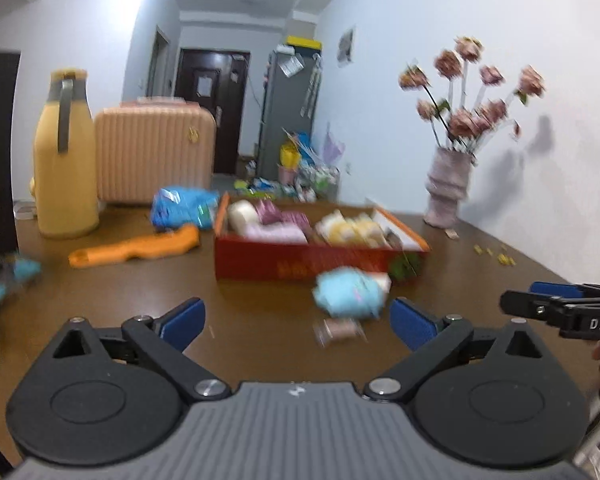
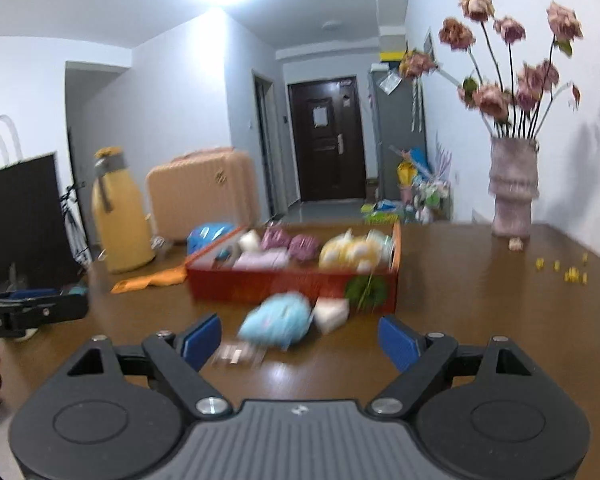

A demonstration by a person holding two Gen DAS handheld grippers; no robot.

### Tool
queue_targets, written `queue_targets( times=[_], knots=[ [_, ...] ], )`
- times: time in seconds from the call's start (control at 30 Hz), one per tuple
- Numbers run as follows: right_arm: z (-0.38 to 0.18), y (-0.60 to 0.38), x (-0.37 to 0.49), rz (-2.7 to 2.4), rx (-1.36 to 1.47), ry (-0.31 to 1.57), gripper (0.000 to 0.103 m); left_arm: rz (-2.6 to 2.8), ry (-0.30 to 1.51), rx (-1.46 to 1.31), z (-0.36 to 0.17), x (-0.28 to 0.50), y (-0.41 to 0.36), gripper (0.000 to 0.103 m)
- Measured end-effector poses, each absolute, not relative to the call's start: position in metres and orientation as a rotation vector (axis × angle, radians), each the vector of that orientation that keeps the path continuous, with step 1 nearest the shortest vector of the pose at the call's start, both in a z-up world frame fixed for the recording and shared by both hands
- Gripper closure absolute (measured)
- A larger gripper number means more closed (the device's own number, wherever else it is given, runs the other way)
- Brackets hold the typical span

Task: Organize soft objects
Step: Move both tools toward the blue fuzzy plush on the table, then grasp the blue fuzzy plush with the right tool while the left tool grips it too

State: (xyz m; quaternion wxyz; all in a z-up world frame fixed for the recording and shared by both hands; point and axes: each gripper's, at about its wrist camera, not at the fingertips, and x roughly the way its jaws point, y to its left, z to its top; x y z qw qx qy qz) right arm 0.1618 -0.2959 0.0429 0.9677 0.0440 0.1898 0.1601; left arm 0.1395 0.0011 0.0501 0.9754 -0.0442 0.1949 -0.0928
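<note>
both grippers sit low at the front of their views, over a brown table [image 1: 260, 344]. the left gripper [image 1: 298, 322] has its two blue pads [image 1: 182, 320] spread wide apart, with nothing between them. the right gripper [image 2: 300, 340] has its blue pads [image 2: 202, 340] spread wide too, and nothing is pinched there either.

just past the pads, a light blue soft toy [image 1: 350, 292] lies on the table. it looks blurry. a small white soft thing [image 2: 332, 312] lies right beside it, on its right in the right view. a little clear packet [image 1: 340, 330] lies on the table in front of the blue toy, closer to the cameras.

behind the blue toy stands a red box [image 1: 300, 262] with an orange rim. it is open on top and full of soft things: a cream one [image 1: 242, 214], purple ones [image 2: 290, 242], a pink one [image 1: 276, 234] and yellow ones [image 2: 350, 252]. a green bit [image 2: 366, 290] shows on the front of the box at the right.

to the left of the box lie an orange tool [image 1: 136, 246] and a blue bag [image 1: 184, 208]. further left stands a tall yellow jug [image 1: 64, 156], and a peach suitcase [image 1: 154, 154] stands behind.

on the right, near the wall, a pale vase [image 2: 512, 188] holds pink flowers [image 2: 512, 64]. small yellow bits [image 2: 568, 270] lie on the table near it.
</note>
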Motion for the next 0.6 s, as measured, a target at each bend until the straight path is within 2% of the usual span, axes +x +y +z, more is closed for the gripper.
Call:
queue_targets(
  times=[0.1,0.17,0.33,0.47,0.6],
  knots=[
    [0.026,-0.295,0.143,0.358,0.117,0.431,0.020,-0.211,0.428,-0.094,0.035,0.134,-0.004,0.002],
    [0.019,-0.295,0.140,0.375,0.145,0.452,0.027,-0.203,0.446,-0.071,0.028,0.140,-0.010,0.002],
    [0.014,-0.293,0.158,0.356,0.179,0.465,0.028,-0.224,0.483,-0.098,0.022,0.170,-0.014,0.004],
    [0.012,-0.293,0.194,0.348,0.200,0.497,0.039,-0.253,0.511,-0.158,0.023,0.209,-0.014,0.008],
    [0.005,-0.287,0.242,0.368,0.248,0.547,0.045,-0.287,0.553,-0.151,0.016,0.270,-0.021,0.027]
  ],
)
